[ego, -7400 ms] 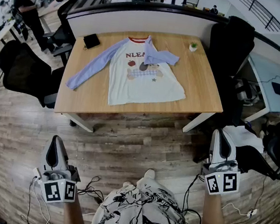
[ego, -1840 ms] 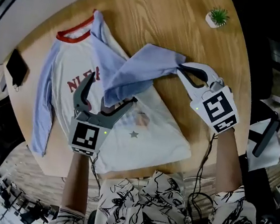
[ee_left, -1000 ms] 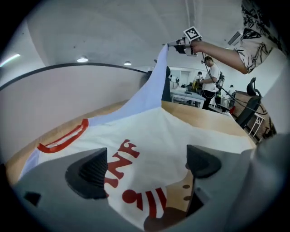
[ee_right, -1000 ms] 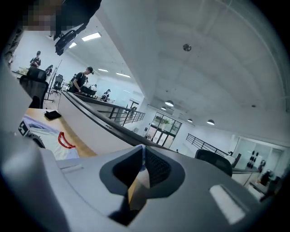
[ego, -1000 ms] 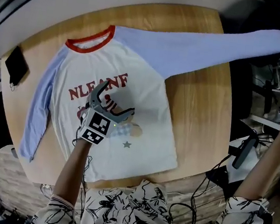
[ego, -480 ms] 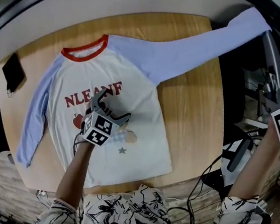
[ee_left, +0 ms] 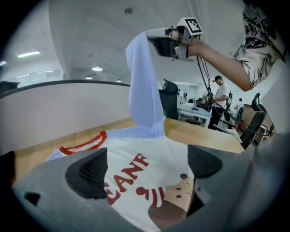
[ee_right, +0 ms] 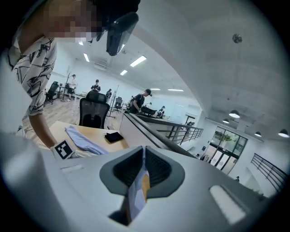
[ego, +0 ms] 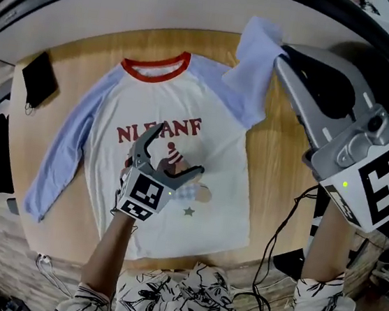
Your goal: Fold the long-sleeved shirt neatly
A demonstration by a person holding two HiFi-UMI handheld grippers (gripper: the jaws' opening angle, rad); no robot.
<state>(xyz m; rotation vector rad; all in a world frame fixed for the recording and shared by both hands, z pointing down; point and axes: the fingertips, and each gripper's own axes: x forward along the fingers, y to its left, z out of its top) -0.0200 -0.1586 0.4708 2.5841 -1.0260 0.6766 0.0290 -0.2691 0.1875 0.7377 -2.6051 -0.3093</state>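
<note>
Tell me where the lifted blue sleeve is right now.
In the head view, the blue sleeve is held up at upper right, its end pinched in the right gripper, right of the red collar.

Red letters "NLEANF" cross the shirt [ego: 186, 108].

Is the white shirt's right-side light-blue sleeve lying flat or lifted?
Lifted: the right gripper, shut on its end, holds the light-blue sleeve above the wooden table.
</note>
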